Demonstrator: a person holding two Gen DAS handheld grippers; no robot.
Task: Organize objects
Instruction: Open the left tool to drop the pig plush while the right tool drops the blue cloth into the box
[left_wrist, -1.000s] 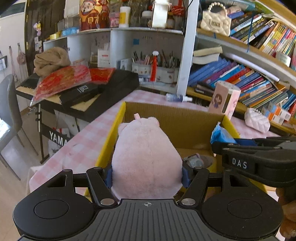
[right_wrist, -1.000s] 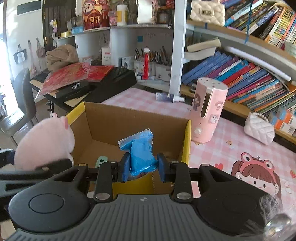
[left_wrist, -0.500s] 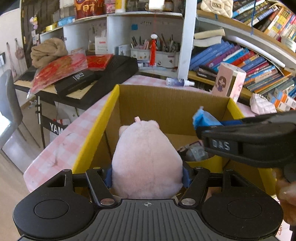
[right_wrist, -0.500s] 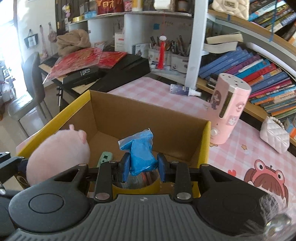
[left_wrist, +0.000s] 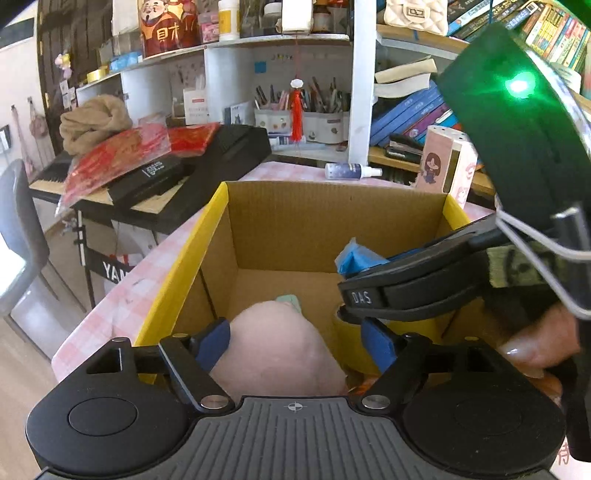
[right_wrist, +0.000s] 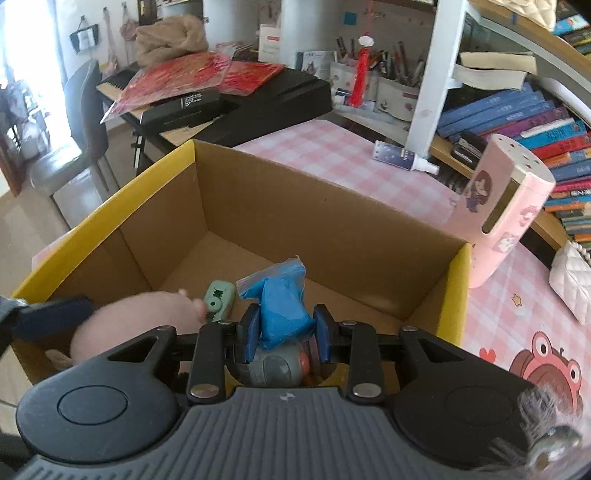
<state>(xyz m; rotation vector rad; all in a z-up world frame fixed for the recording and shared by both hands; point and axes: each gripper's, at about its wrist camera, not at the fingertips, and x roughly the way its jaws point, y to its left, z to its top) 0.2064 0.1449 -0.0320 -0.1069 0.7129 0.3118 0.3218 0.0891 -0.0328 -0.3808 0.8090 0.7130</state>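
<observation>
My left gripper (left_wrist: 295, 341) has its fingers spread wide, and the pink plush (left_wrist: 280, 350) lies loose between them, down inside the box (left_wrist: 332, 218). The left pad is just beside the plush; I cannot tell whether it touches. My right gripper (right_wrist: 283, 334) has its fingers clamped on the blue bag (right_wrist: 282, 310), held over the near end of the box. From the right wrist view the plush (right_wrist: 136, 317) sits at 9 o'clock of the bag, with a small green toy (right_wrist: 220, 298) between them on the box floor. A grey toy (right_wrist: 275, 363) lies under the bag. The box stands on the pink checked tabletop (right_wrist: 351, 158), and a pink dispenser (right_wrist: 502, 218) stands just beside its far right corner.
</observation>
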